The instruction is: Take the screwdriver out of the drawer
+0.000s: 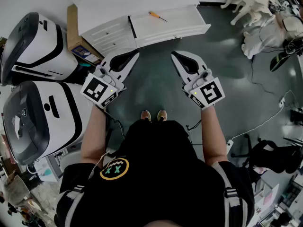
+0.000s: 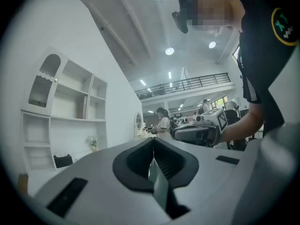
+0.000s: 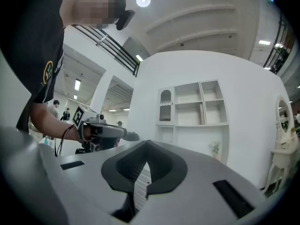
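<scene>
An orange-handled screwdriver (image 1: pixel 156 16) lies in the open white drawer (image 1: pixel 191 30) of a low cabinet on the floor ahead of me. Both grippers are held level at waist height, short of the drawer and apart from it. My left gripper (image 1: pixel 135 55) (image 2: pixel 153 142) is shut with nothing between its jaws. My right gripper (image 1: pixel 174 54) (image 3: pixel 146 147) is shut and empty too. Each gripper view shows the other gripper off to the side and a white wall shelf; the screwdriver is in neither of them.
Two large white-and-black machines (image 1: pixel 40 46) (image 1: pixel 35 122) stand on the left, with a cardboard box (image 1: pixel 72 30) behind them. White chairs (image 1: pixel 253 1) and floor cables (image 1: pixel 265 122) are on the right. A tall white shelf unit (image 3: pixel 192 107) stands against the wall.
</scene>
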{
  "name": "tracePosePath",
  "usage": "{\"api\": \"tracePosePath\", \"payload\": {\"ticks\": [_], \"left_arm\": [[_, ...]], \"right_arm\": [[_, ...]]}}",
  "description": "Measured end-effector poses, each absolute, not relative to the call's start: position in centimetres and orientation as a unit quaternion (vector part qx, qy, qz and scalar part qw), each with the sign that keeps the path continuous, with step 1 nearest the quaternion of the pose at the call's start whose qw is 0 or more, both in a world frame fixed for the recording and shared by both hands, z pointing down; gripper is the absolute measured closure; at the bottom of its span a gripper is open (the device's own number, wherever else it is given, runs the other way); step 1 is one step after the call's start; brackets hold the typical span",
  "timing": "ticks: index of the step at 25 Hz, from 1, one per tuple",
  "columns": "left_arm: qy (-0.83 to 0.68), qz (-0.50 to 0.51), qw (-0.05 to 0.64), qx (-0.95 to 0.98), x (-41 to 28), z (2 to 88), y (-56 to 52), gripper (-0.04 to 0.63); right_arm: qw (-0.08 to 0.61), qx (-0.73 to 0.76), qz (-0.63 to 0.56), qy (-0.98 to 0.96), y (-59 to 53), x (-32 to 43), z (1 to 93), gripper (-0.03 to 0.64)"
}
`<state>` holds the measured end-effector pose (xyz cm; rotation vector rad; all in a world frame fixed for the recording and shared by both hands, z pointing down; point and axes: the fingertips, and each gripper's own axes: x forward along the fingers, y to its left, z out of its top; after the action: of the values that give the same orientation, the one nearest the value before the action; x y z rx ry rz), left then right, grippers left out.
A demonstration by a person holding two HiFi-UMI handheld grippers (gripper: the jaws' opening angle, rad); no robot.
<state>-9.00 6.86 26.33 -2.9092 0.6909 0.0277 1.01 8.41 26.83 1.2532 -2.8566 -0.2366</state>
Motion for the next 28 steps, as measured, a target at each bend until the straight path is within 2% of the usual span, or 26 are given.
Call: {"api": "tracePosePath", "payload": {"ticks": [23, 28], "left_arm": [[0.231, 0.006, 0.077, -0.97, -8.3, 26.4, 6.4, 0.575], [0.232, 0.006, 0.078, -0.97, -8.3, 26.3, 6.3, 0.575]], "right_arm": [[-0.009, 0.407, -0.066, -0.911, 7.7, 2.2, 27.1, 0.589], [-0.005, 0.398, -0.064, -0.915, 7.7, 2.2, 27.3, 0.48]]}}
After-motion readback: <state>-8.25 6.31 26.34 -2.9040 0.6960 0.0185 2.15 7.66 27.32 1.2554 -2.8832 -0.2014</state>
